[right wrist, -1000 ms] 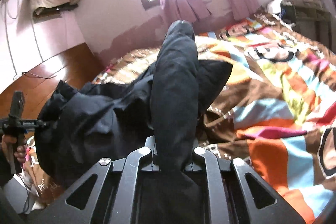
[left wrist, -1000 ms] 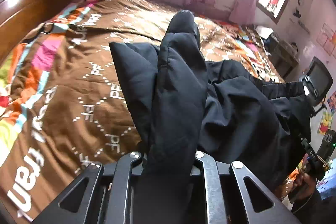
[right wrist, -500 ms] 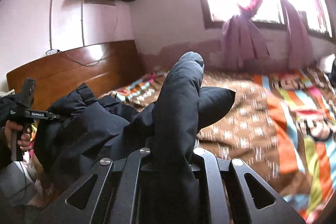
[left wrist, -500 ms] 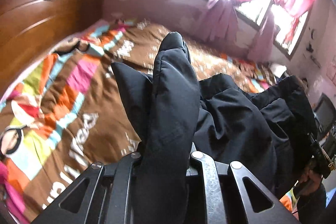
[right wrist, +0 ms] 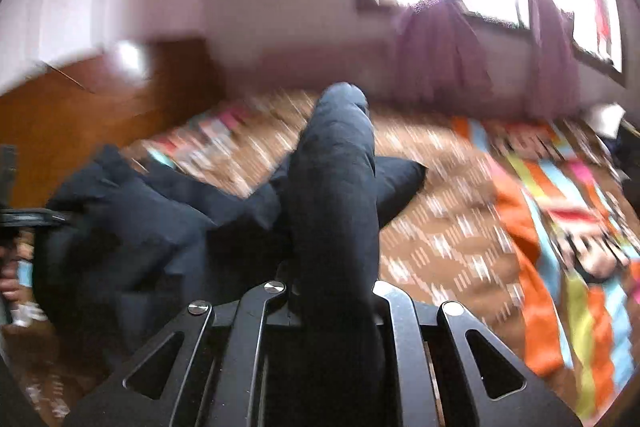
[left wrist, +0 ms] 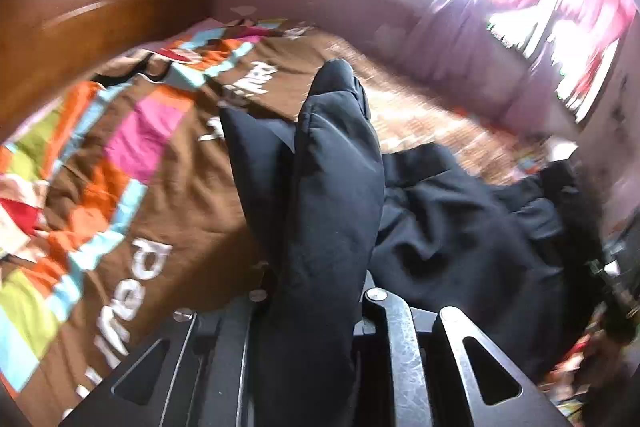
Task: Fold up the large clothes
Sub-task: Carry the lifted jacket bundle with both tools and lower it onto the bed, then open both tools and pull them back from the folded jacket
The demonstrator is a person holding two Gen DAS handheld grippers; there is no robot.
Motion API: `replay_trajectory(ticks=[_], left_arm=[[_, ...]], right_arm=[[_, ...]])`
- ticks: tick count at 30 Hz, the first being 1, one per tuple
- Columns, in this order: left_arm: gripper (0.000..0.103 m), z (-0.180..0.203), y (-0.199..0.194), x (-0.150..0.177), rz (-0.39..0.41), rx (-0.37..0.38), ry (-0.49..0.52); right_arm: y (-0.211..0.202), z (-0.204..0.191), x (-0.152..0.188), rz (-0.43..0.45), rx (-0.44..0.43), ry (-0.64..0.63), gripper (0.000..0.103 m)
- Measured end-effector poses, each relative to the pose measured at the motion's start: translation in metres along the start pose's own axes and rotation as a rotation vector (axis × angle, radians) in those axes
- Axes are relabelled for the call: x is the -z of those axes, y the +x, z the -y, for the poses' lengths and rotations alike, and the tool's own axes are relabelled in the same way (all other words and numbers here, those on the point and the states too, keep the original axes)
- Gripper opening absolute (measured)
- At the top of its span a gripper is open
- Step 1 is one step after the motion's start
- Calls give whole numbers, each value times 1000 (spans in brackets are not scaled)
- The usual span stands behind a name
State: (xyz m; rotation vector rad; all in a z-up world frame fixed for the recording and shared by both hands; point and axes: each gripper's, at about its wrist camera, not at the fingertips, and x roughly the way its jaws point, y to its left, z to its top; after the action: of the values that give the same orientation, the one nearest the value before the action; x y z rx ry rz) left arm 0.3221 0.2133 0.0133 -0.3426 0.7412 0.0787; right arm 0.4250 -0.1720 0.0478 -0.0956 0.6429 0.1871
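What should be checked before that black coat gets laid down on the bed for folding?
1. Left gripper clamped on the coat: ok.
2. Right gripper clamped on the coat: ok.
3. Coat hanging flat between the two grips: not ok, it sags bunched.
4. Bedspread free of other things where visible: ok.
5. Sleeves untangled: cannot tell.
6. Sharp view: not ok, both pictures are blurred.

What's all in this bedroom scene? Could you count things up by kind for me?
Black padded garment: 1
Patterned bedspread: 1
Wooden headboard: 1
Windows with pink curtains: 2
Handheld grippers, left gripper and right gripper: 2
Total: 7
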Motion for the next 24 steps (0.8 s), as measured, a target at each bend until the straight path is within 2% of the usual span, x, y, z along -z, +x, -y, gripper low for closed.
replay_trajectory(ticks=[2,5,7,8,9,10,11,14,16,19,22,24], left_arm=[[20,-2,1,4,14,1,6],[33,-2,0,5,9,-10,32],[49,0,0,6,-3,-35,42],[71,-1,0,6,-11,-47,39],[88,-2,-1,6,-10,-50,27],[90,-4,-3,7,0,-52,11],[90,-6,-6,7,12,-60,-14],[99,-10,-17,7,35,-58,-67],[102,-8,-29,9,71,-65,-76],[103,5,-59,14,164,-97,-31],[103,21,-91,24,287,-156,41],[103,31,-107,28,337,-165,81]], right_arm=[[17,10,14,-84,46,50,17],[24,19,25,-136,76,79,29],[21,22,26,-130,85,82,54],[17,22,26,-118,80,84,61],[11,20,25,-96,87,82,74],[7,17,24,-79,96,77,78],[-2,14,22,-57,99,69,79],[-14,12,16,-22,77,58,82],[-30,6,13,19,52,45,89],[-60,-4,10,107,14,32,102],[-86,-12,11,162,-4,34,102],[-100,-16,13,188,-10,37,102]])
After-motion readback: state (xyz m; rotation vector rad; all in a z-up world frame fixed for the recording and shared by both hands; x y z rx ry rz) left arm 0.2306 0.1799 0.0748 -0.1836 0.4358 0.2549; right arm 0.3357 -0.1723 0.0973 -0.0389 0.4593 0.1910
